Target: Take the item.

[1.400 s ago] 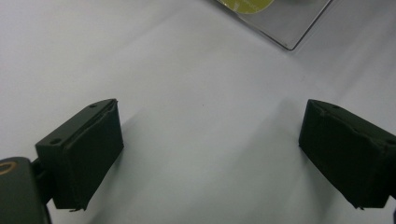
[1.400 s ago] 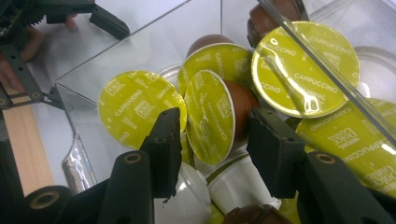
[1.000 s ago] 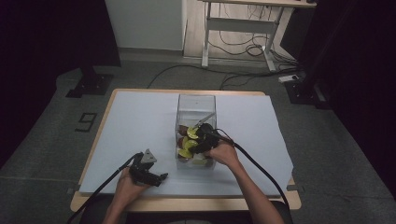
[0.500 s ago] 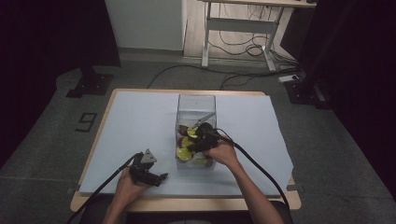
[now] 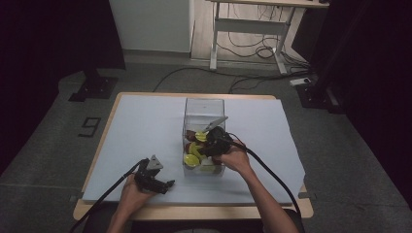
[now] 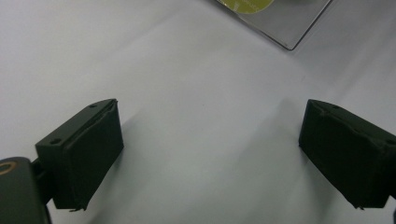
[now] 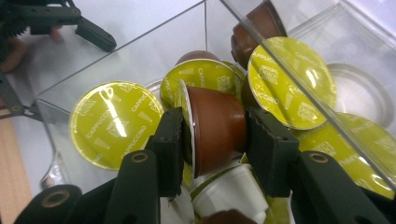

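the right gripper (image 7: 212, 140) sits a touch lower in the clear box (image 5: 204, 109) than a second ago, and its fingers (image 7: 170, 149) now pinch a brown coffee capsule (image 7: 217, 133) on its side, one pad at the lid end and one against the base, with the yellow-green foil lid facing the left pad. that looks like a firm hold, so the pick seems made and the lift out of the box is likely next. the capsule lies in the near end of the box, on top of a heap of other capsules (image 7: 114, 123), green lids and white bodies all round it. the left gripper (image 5: 154, 179) hasn't budged, resting low at the near left of the desk (image 5: 141, 126), fingers (image 6: 86, 154) spread wide over bare pale cover. beyond the desk there's grey floor, loose cables (image 5: 252, 51) and the legs of a second table (image 5: 248, 24), with dark corners either side.
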{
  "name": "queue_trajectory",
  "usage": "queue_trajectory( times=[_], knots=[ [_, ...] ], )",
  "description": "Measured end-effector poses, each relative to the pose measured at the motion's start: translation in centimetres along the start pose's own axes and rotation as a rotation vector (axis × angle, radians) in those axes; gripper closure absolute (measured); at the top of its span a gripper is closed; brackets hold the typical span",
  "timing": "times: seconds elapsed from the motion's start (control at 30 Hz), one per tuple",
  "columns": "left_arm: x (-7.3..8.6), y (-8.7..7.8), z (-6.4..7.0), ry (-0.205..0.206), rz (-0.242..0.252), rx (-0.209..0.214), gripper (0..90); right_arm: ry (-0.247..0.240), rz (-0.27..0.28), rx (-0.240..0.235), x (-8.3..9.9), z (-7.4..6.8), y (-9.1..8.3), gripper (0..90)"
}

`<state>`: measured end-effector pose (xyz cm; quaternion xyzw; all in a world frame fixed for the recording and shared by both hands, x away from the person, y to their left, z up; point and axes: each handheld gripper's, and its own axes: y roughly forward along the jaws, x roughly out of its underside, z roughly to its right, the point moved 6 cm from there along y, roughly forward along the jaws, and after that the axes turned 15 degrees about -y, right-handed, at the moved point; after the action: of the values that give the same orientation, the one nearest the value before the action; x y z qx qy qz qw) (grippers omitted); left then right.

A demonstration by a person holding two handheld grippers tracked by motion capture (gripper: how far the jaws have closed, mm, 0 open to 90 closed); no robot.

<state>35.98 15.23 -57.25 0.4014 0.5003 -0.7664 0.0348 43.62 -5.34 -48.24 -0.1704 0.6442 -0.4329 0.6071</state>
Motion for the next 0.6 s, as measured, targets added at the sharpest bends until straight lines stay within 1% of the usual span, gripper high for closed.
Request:
queue_trajectory(
  times=[0.03,0.1,0.33,0.6],
  knots=[
    [0.0,0.0,0.0,0.000,0.000,0.001,5.7,0.001,0.008,0.000,0.0,0.0,-0.5,57.3],
    [0.0,0.0,0.0,-0.001,0.000,0.000,5.7,0.000,0.011,-0.002,0.0,0.0,-0.6,57.3],
    [0.0,0.0,0.0,0.001,-0.001,0.000,5.7,-0.007,0.035,0.001,-0.3,-0.1,-2.2,57.2],
    [0.0,0.0,0.0,0.001,-0.001,0.000,5.7,0.000,0.046,0.003,-0.3,-0.1,-3.3,57.2]
  ],
)
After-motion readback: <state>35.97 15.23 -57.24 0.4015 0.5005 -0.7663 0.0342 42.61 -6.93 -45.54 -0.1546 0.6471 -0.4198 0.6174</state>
